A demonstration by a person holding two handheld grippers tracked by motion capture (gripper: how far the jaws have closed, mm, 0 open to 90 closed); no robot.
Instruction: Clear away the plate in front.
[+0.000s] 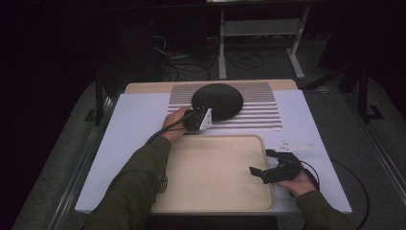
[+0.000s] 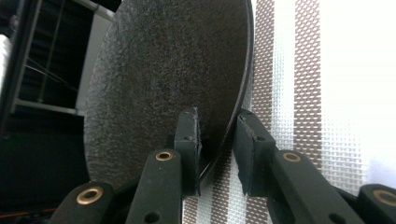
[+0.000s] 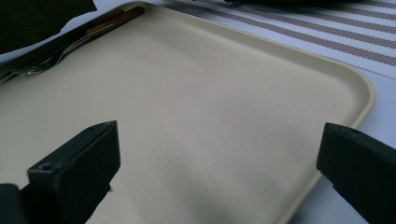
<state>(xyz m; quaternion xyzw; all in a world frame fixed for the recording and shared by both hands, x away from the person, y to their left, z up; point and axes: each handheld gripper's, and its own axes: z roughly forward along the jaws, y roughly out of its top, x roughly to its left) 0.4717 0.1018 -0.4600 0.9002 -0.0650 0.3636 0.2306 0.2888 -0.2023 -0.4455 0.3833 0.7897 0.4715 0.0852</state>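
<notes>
Overhead, the high view gives the layout: a black plate (image 1: 218,101) lies on a striped placemat (image 1: 258,112) at the far side of the table (image 1: 129,129), with a cream tray (image 1: 215,177) nearer the person. Left gripper (image 1: 201,119) sits at the plate's near-left edge; right gripper (image 1: 268,165) hovers over the tray's right edge.

Left gripper view adds the contact detail: the plate (image 2: 173,79) looks matte, speckled, round, with a thin glossy rim, and it stands on edge in this turned camera. The striped placemat (image 2: 299,93) runs beside it, brown and white woven bands. The plate's rim passes between the jaws of the left gripper (image 2: 217,149). One finger (image 2: 187,140) lies against the plate's face; the other finger (image 2: 250,149) is on the placemat side with a small gap to the rim. Jaws narrow but not clamped, so not yet a firm grip.

Right gripper view shows the tray (image 3: 210,107) bare and cream, plus a fork (image 3: 51,58) with a wooden handle beside its far edge, half hidden under the sleeve (image 3: 37,18). Right gripper (image 3: 217,158) jaws stand wide apart, nothing between them, above the tray.
</notes>
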